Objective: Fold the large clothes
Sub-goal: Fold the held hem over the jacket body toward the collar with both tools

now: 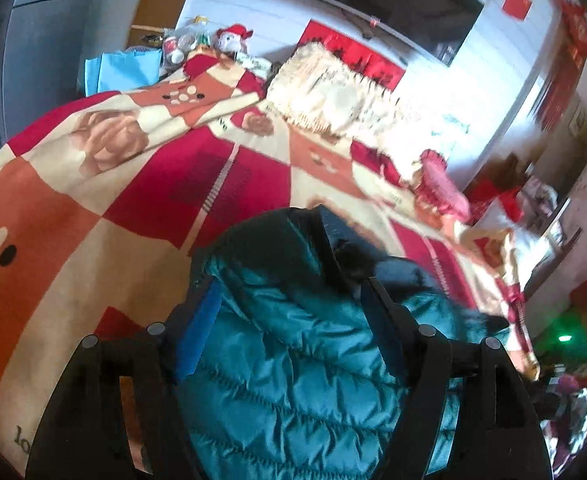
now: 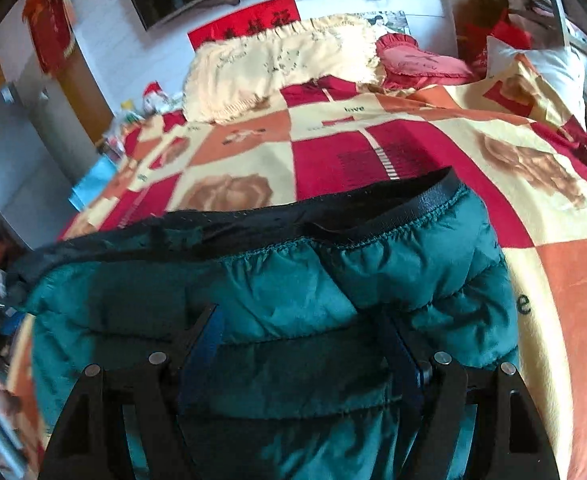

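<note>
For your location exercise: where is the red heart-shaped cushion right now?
The red heart-shaped cushion lies at the head of the bed, directly right of the cream fringed pillow in the right wrist view, beyond the teal quilted jacket.

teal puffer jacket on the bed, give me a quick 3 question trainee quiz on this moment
1. True or false: the teal puffer jacket lies on a plain white sheet.
2. Which sits nearest the wall? A) cream fringed pillow B) the jacket C) both grippers
3. Fill in: the jacket's hem trim is ____ in colour.

Key: 1 false, it lies on a red, orange and cream checked blanket. 2 A. 3 black. Jacket fabric sits between the fingers of both the left gripper and the right gripper.
</note>
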`<state>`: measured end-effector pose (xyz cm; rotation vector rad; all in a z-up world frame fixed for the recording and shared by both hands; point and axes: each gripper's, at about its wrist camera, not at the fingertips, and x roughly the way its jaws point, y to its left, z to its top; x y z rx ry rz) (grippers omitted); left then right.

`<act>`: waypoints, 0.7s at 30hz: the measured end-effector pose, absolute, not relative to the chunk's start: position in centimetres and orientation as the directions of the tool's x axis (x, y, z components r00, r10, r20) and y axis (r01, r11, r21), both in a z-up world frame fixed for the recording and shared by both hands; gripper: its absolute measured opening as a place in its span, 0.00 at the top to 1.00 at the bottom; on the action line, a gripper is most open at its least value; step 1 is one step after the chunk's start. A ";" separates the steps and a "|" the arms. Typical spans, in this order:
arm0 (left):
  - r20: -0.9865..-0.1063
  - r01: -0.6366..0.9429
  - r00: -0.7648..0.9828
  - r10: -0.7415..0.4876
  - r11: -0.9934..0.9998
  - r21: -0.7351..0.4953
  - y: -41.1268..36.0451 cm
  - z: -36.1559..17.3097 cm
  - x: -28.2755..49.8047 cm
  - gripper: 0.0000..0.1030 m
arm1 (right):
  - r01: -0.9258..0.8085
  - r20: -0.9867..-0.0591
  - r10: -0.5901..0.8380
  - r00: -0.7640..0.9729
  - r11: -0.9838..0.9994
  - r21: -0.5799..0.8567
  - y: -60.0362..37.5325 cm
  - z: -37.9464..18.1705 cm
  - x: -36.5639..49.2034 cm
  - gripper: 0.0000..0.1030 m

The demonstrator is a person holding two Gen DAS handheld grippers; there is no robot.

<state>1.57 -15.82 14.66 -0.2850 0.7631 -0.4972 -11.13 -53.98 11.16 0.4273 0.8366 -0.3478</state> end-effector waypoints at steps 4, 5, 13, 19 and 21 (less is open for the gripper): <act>-0.584 0.347 0.608 -0.538 0.842 -0.414 -15.6 15.5 1.3 0.29 | 0.485 -0.814 -0.166 0.557 0.860 0.156 -54.4 9.3 -9.4 0.25; -0.594 0.355 0.603 -0.532 0.846 -0.397 -16.0 15.5 1.3 0.29 | 0.491 -0.818 -0.172 0.548 0.859 0.149 -54.4 9.1 -9.1 0.24; -0.701 0.359 0.592 -0.398 0.909 -0.213 -21.3 12.8 3.3 0.29 | 0.496 -0.769 -0.231 0.596 0.859 0.126 -53.3 11.7 -10.6 0.24; -0.767 0.324 0.582 -0.268 0.942 -0.084 -24.0 9.5 6.0 0.29 | 0.515 -0.771 -0.281 0.572 0.854 0.070 -54.4 12.4 -10.2 0.24; -0.778 0.328 0.583 -0.236 0.944 -0.040 -24.7 8.8 6.5 0.28 | 0.532 -0.791 -0.264 0.552 0.842 0.090 -55.4 11.2 -9.8 0.24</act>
